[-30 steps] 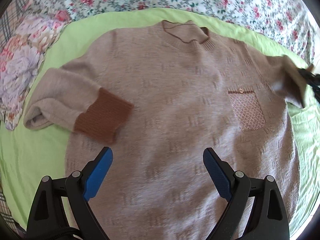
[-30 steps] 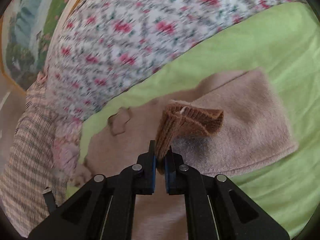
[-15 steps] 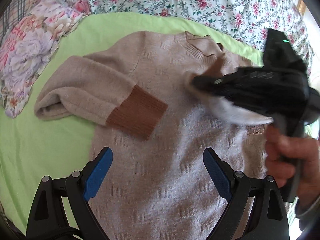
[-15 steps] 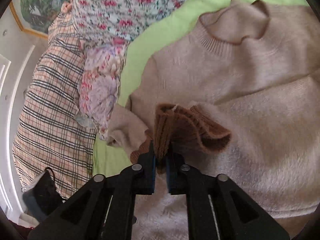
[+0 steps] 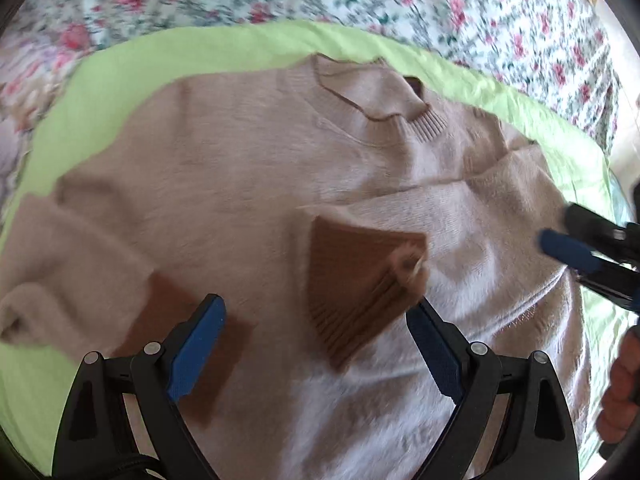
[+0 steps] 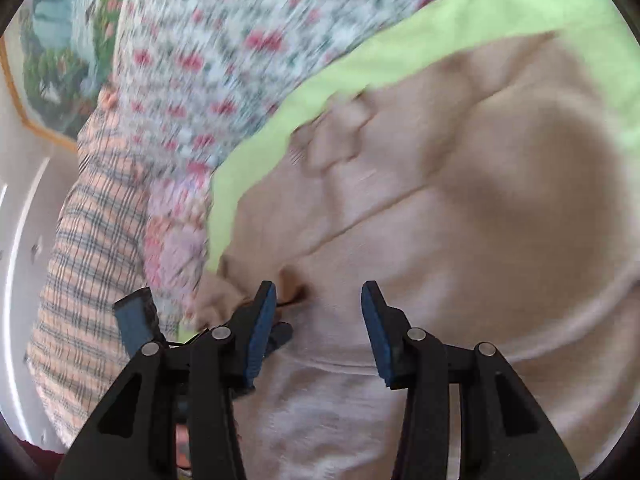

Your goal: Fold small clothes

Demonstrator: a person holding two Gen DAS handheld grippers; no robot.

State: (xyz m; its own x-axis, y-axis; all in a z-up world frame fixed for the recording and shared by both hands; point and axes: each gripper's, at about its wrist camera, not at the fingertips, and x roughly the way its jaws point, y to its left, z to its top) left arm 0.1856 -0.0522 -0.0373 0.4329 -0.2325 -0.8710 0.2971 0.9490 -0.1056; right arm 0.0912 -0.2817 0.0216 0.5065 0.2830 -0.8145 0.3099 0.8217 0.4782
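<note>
A beige knitted sweater (image 5: 248, 168) with brown cuffs lies flat on a green sheet (image 5: 120, 68). Both sleeves are folded in across its front. The right sleeve's brown cuff (image 5: 352, 280) lies on the chest; the left sleeve's cuff (image 5: 176, 312) lies lower left, partly behind my left finger. My left gripper (image 5: 316, 344) is open and empty just above the sweater's lower front. My right gripper (image 6: 318, 320) is open and empty over the sweater (image 6: 460, 240); it also shows at the right edge of the left wrist view (image 5: 588, 256).
A floral bedspread (image 5: 400, 4) surrounds the green sheet. In the right wrist view a checked cloth (image 6: 88, 248) and a floral pillow (image 6: 172, 232) lie at the left, with a framed picture (image 6: 56, 60) on the wall beyond.
My right gripper has let go of the right sleeve's cuff, which now lies on the chest, and has opened and drawn back to the right. The left gripper has shifted slightly.
</note>
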